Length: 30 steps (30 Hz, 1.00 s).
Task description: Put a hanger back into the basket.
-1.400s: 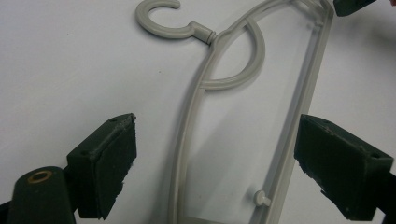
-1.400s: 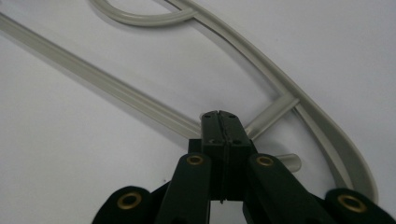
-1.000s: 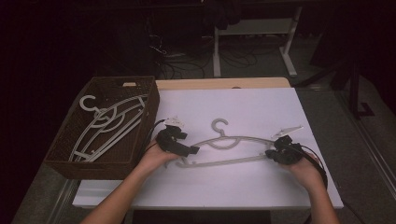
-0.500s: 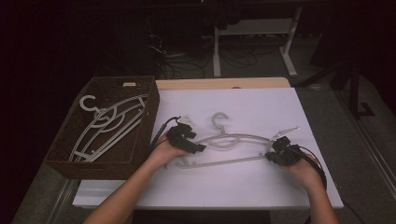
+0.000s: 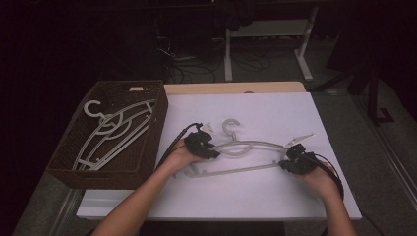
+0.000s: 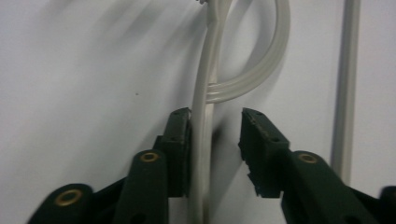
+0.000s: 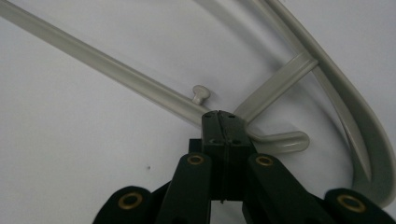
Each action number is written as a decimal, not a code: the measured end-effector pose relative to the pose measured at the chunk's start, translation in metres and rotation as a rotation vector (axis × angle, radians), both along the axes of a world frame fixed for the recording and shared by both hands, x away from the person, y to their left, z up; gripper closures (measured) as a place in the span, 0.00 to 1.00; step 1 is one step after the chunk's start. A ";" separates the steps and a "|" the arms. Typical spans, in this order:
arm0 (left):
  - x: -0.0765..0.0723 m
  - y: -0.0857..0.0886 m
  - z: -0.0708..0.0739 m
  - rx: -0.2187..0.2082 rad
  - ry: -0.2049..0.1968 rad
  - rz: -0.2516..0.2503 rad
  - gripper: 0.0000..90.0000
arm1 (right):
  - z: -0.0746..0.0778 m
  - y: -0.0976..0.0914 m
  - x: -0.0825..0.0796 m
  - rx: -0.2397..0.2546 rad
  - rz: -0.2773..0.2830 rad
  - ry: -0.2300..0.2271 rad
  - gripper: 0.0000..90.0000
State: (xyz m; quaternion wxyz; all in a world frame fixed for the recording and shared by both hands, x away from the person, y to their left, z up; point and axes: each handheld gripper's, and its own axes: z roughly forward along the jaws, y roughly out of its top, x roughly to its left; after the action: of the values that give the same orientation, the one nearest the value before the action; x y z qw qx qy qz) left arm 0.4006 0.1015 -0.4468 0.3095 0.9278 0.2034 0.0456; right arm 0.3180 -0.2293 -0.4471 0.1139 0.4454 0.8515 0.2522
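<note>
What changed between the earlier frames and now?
The left gripper slid right along the table onto the hanger, near its hook, and its jaws have just been closing around the arm; one pad touches, the other does not. The right gripper stayed shut on the hanger's right end. Basket unchanged.

This looks like a lab or recording room set up for handling trials, not a home. A plain white worktop (image 5: 275, 196) with a pale wooden edge stands alone in a dark room, lit from above while everything around it stays in shadow. Behind it, loose cables (image 5: 189, 69) lie tangled across a grey floor (image 5: 373, 157), beside the white metal legs of another stand (image 5: 268, 37). A brown woven basket (image 5: 74, 157) of identical plastic hangers (image 5: 110, 135) sits at the worktop's left.
</note>
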 end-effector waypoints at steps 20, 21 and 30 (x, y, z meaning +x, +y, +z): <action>-0.008 0.010 0.028 -0.044 -0.055 0.092 0.91 | 0.020 -0.002 -0.009 0.169 0.054 -0.090 0.81; -0.009 0.011 0.034 -0.046 -0.060 0.103 0.91 | 0.021 -0.001 -0.010 0.177 0.061 -0.098 0.76; -0.013 0.030 0.084 -0.061 -0.098 0.189 0.91 | 0.016 0.003 -0.030 0.210 0.074 -0.135 0.34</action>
State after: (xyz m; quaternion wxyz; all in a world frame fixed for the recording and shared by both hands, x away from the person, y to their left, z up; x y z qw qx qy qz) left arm 0.3879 0.1318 -0.3626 0.3416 0.8912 0.2758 0.1138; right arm 0.2877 -0.2266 -0.4311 0.1144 0.4051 0.8267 0.3733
